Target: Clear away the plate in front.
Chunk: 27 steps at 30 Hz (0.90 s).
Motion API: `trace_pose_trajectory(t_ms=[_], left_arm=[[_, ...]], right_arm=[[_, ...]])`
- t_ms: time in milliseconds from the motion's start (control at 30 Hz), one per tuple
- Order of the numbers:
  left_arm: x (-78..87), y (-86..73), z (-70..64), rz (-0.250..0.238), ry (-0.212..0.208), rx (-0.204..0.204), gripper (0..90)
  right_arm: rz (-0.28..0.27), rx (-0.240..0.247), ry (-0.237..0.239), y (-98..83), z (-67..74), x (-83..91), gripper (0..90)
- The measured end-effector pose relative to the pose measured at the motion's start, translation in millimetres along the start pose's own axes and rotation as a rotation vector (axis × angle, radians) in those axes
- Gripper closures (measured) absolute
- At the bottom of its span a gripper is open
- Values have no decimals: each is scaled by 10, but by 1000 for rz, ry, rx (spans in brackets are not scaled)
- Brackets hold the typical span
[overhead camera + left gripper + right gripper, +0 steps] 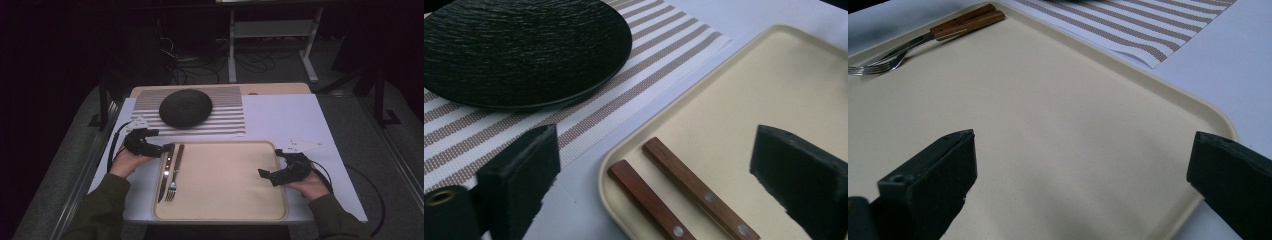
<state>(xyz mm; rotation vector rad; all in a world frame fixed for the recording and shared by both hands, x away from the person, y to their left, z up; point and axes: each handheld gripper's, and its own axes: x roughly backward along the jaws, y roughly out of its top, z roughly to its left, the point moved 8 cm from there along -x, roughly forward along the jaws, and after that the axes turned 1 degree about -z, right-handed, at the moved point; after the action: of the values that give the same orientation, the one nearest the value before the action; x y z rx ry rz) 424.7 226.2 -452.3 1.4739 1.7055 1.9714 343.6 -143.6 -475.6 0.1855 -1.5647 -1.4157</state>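
A knife [165, 172] and a fork [175, 175] with wooden handles lie side by side at the left end of a beige tray [225, 180]. My left gripper [162, 149] sits at the tray's far left corner, right by the handle ends, and it is open. In the left gripper view the two wooden handles [696, 187] lie on the tray [774, 85] ahead of the wide-apart jaws of the left gripper [656, 150], with nothing pressed between them. My right gripper [265, 175] rests over the tray's right edge, open and empty; the right gripper [1085, 145] looks across the bare tray [1073, 100] toward the fork [878, 65].
A round black plate [186, 107] stands on a striped placemat [225, 117] behind the tray; the plate [519, 50] is close to the left gripper. A white sheet [285, 115] covers the table. Table legs and cables lie beyond the far edge.
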Motion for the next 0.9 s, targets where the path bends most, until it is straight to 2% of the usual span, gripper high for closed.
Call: trace_pose_trajectory(t_ms=[133, 267, 500, 767, 867, 900], left_arm=[[-45, 46, 64, -7, 6, -2, 2], [-97, 88, 138, -15, 16, -6, 0], [-174, 162, 249, -40, 18, 15, 0], [-265, 253, 317, -72, 22, -5, 1], [-286, 272, 334, -72, 28, -16, 34], [-310, 290, 356, -71, 44, -21, 34]], right_arm=[[1, 1, 1, -2, -4, -3, 0], [3, 0, 2, -4, -4, -7, 0], [5, -4, 2, -7, -5, -9, 0], [4, -5, 4, -7, -4, -9, 0], [4, -5, 4, -6, -4, -9, 0], [5, -6, 4, -7, -3, -9, 0]])
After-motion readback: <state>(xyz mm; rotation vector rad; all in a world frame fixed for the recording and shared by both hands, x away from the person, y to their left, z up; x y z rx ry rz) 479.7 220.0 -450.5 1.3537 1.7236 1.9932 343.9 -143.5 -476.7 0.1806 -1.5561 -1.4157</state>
